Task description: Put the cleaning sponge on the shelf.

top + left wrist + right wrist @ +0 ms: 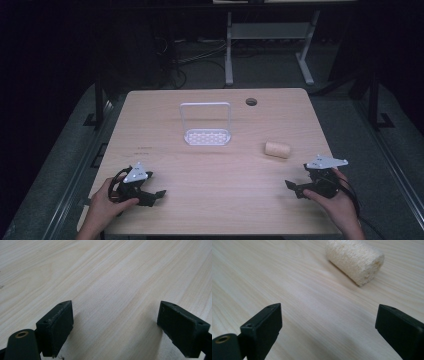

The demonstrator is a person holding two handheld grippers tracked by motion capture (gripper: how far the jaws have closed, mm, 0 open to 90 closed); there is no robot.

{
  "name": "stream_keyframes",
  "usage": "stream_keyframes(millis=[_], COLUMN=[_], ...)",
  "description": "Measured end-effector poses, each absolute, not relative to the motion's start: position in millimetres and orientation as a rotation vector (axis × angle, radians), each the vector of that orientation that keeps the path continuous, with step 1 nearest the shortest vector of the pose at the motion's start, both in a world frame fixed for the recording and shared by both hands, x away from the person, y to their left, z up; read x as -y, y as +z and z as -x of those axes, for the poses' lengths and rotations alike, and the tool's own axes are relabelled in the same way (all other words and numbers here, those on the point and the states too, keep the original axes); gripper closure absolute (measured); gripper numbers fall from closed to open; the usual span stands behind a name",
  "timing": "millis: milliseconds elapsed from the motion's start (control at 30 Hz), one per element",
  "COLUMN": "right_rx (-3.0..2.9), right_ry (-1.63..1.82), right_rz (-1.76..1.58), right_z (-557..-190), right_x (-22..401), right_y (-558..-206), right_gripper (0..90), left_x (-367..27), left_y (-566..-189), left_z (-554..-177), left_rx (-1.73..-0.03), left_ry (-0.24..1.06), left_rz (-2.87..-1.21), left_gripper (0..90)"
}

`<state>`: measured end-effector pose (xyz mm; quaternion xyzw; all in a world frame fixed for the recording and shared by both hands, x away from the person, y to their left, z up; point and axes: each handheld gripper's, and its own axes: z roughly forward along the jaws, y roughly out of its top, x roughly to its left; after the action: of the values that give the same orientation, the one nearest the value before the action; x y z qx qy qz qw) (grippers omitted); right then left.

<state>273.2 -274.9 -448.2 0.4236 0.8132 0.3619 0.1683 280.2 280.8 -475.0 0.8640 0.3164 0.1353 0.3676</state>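
A pale, rough loofah cylinder (pixel 277 149) lies on its side on the right part of the wooden table (pixel 220 172). A white wire-frame stand (pixel 207 136) with a perforated base sits upright near the table's middle, toward the back. My right gripper (pixel 294 189) rests at the front right, a short way in front of the loofah, open and holding nothing. In the right gripper view the loofah (pixel 355 261) lies ahead, beyond the wide-apart jaws of my right gripper (pixel 328 327). At the front left my left gripper (pixel 152 196) is open too; its own view has my left gripper (pixel 115 325) over bare wood.
A round cable hole (pixel 251 102) is cut in the table near the back edge. Beyond the table stand a white desk frame (pixel 229 47) and cables on a dark floor. Hands hold both grippers near the front edge.
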Motion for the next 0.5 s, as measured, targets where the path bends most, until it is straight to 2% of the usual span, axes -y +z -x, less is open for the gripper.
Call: stream_keyframes(millis=[500], right_rx=[-2.303], right_ry=[1.037], right_rz=[-1.203], right_z=[-288], right_x=[283], right_y=[-441], right_gripper=[6.9], left_x=[-281], left_y=[-475], left_z=[-280], left_rx=[-0.812], left_ry=[0.348], left_rz=[-2.22], left_gripper=[13.1])
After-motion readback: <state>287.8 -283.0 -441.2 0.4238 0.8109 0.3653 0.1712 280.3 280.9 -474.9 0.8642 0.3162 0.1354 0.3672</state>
